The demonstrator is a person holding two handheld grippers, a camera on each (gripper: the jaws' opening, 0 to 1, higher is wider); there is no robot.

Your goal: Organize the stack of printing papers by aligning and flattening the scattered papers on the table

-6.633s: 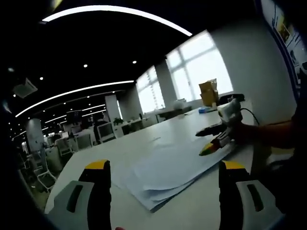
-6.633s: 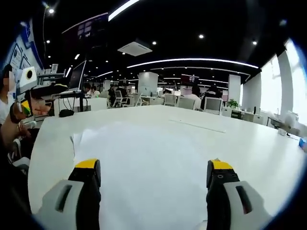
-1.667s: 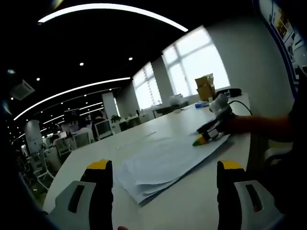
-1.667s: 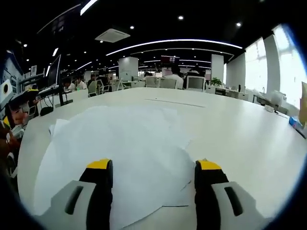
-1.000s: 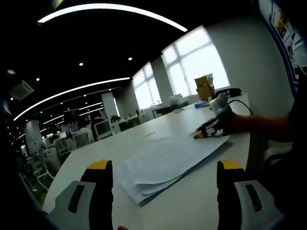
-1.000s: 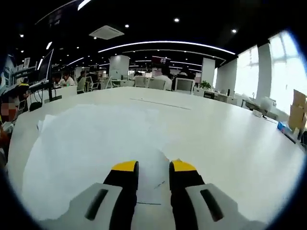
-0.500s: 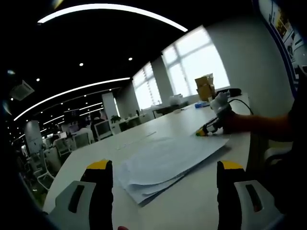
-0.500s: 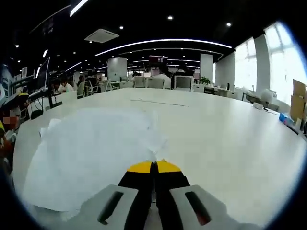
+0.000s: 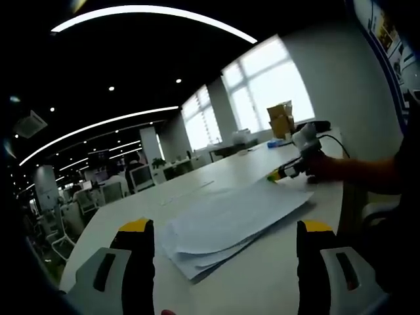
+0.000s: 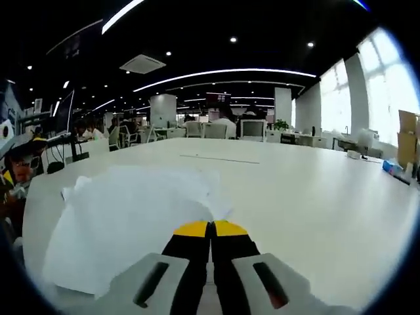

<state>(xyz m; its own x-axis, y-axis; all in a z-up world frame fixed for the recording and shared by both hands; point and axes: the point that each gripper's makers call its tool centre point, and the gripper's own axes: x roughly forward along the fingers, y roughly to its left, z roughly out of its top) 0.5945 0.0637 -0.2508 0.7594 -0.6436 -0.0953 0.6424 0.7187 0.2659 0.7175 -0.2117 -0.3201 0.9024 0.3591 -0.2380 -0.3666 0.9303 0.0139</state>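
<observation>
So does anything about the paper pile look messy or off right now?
Yes. The paper stack is fanned out, sheet edges staggered rather than flush. In the right gripper view, its corners stick out unevenly on the white table.

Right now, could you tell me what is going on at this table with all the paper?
A person with a gripper in each hand is tidying a loose stack of papers on a long white table. The right gripper has its jaws closed at the near corner of the sheets, apparently pinching that corner. The left gripper is held back from the other end with its jaws wide apart, touching nothing. The sheets lie fanned out, their edges not yet lined up.
</observation>
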